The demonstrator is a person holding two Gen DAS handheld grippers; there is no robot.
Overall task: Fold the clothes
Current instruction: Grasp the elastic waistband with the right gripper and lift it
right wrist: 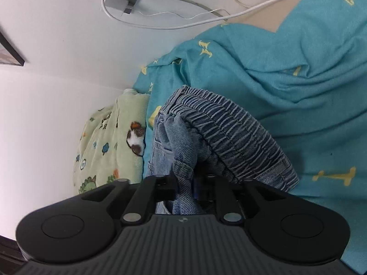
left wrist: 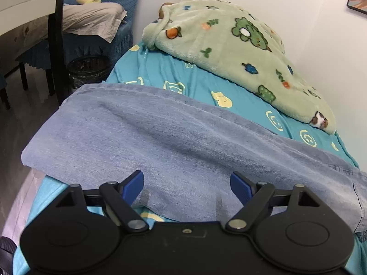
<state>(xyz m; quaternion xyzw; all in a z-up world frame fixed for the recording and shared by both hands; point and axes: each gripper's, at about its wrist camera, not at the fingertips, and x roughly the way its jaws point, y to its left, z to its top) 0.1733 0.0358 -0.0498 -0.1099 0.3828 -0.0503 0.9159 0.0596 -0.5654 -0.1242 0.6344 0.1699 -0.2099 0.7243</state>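
A pair of light blue jeans lies spread across the teal bed sheet. My left gripper is open, its blue-padded fingers just above the near edge of the leg fabric, touching nothing. In the right wrist view my right gripper is shut on the jeans near the elastic waistband, which bunches up and arches over the fingers. The fingertips are hidden by the denim.
A green fleece blanket with cartoon prints lies against the white wall; it also shows in the right wrist view. A black bin and a dark chair stand left of the bed. Charger cables hang on the wall.
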